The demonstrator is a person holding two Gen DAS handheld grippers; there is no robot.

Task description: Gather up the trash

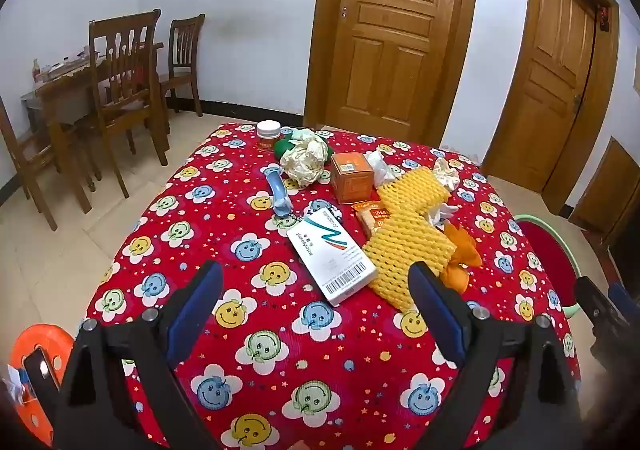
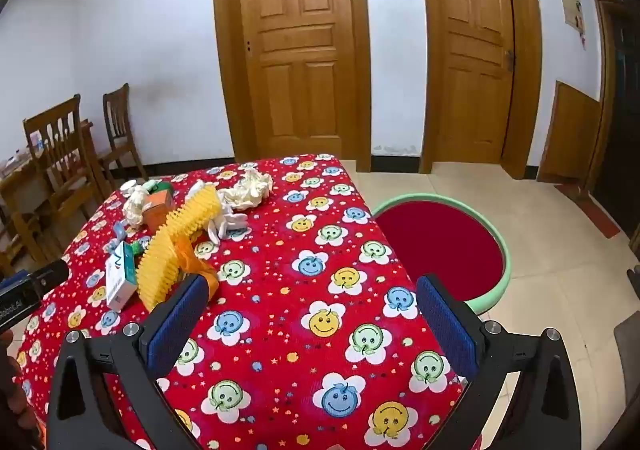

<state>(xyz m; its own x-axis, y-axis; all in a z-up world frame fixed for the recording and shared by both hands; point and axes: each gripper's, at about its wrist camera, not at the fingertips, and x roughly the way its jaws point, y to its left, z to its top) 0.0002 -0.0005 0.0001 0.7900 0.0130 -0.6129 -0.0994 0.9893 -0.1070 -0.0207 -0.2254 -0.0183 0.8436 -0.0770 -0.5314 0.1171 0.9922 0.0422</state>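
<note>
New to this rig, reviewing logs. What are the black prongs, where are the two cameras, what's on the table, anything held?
The prongs are fingers of two-finger tools a person carries. One fisheye camera rides on each, looking forward. The left hand-held gripper and right hand-held gripper are both open and hold nothing. On the red smiley tablecloth lie a white box, yellow foam netting, an orange box, crumpled paper and a small jar. A red-cushioned stool stands beside the table.

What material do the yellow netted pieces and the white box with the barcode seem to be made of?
Yellow netted pieces: most likely soft foam mesh of the kind wrapped around fruit, matte; the sign is the open, puffy lattice that stands up in ridges. White box: probably thin printed cardboard, smooth with a slight sheen; it has sharp folded edges, flat faces, a printed logo and a barcode.
</note>
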